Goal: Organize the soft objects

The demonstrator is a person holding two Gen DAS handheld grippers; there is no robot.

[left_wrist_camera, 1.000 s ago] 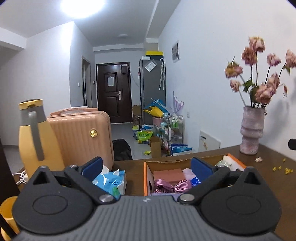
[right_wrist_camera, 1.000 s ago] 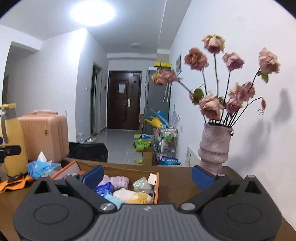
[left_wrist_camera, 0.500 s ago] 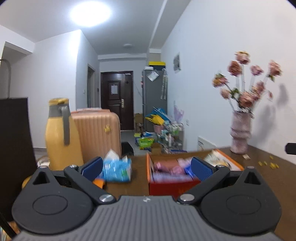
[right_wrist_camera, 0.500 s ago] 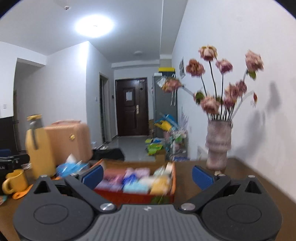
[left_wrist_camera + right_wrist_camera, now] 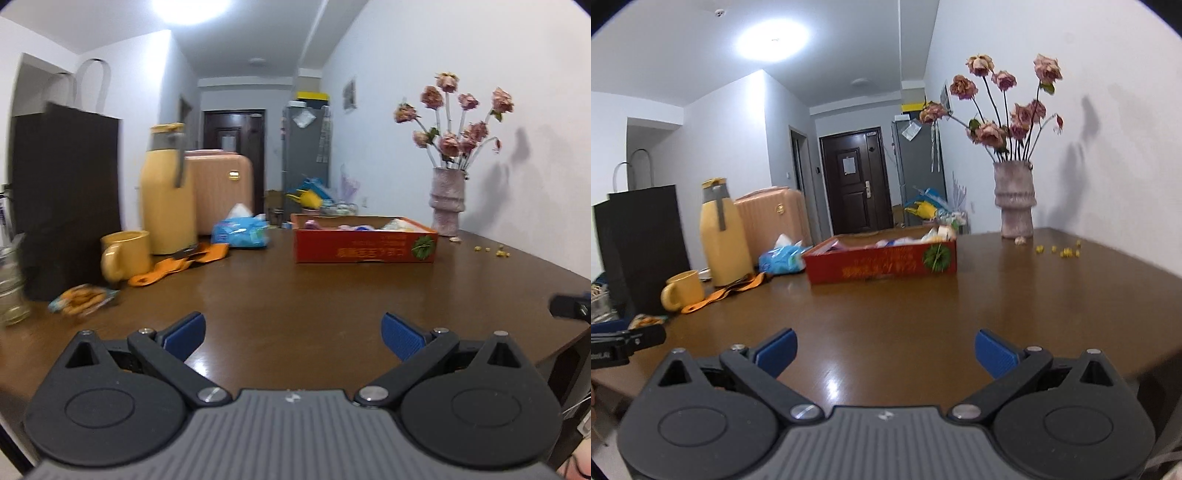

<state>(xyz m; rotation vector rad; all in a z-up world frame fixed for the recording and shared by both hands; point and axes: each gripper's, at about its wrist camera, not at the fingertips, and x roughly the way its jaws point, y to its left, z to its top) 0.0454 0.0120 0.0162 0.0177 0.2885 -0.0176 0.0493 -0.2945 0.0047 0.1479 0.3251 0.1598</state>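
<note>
Both pairs of tongs hang low over the near edge of the brown desk [image 5: 295, 295], and both stand wide apart with nothing between their blue pads. The left tongs [image 5: 293, 334] and the right tongs [image 5: 885, 350] are each well short of the red cardboard box [image 5: 365, 245], which sits toward the far side of the desk and serves well as a landmark.

The soft objects [image 5: 354, 224] lie inside that box: pale, pink and bluish bundles just peeping over its rim, too blurred to tell apart. From the right wrist view the same box [image 5: 882, 264] shows its long red side with printed lettering and a green round mark near its right end.

Just left of the box, a blue tissue pack [image 5: 240, 232] rests on the desk with a white tissue sticking up. Further left of the box stands a tall yellow thermos [image 5: 168, 192] with a grey handle, and behind it a peach suitcase [image 5: 221, 188]. In front of the thermos an orange strap [image 5: 177, 264] lies flat on the wood, and beside it a yellow mug [image 5: 125, 254]. A dark paper bag [image 5: 62, 192] stands upright still further left, with a snack packet [image 5: 83, 297] lying before it.

To the right of the box, near the wall, a ribbed vase [image 5: 447, 201] holds dried pink roses [image 5: 458, 114]; small yellow bits [image 5: 1062, 251] are scattered on the desk beside it.
</note>
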